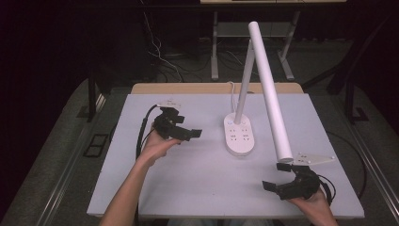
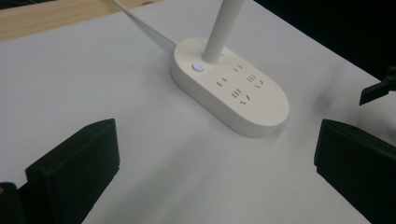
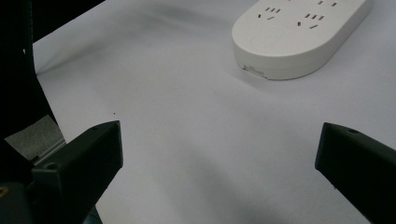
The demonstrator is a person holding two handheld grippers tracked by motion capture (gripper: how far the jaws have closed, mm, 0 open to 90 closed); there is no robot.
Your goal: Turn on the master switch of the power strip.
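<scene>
- We are holding the left gripper (image 1: pixel 186 133) above the desk (image 1: pixel 197 188) with its jaws spread wide and nothing between them; it is pointing toward the lamp base (image 1: pixel 240 134), which is lying just ahead of it and slightly to its right.
- In the left gripper view the lamp base (image 2: pixel 231 86) is sitting beyond the open jaws, well clear of both, with its small round button (image 2: pixel 198 67) glowing blue at the end nearest the lamp stem (image 2: pixel 224 28).
- We are keeping the right gripper (image 1: pixel 277 176) low at the near edge of the desk, jaws also spread and empty; the tip of the white lamp head (image 1: pixel 270 89) is hanging just above and ahead of it.
- In the right gripper view the lamp base (image 3: pixel 299 35) is lying ahead of the jaws and off to their right, not touched.
- We are judging the work as barely begun: neither gripper is touching the lamp yet.
- What is remaining, as we are reading it, is closing the gap and acting on the lamp, either at the button or at the lamp head.
</scene>
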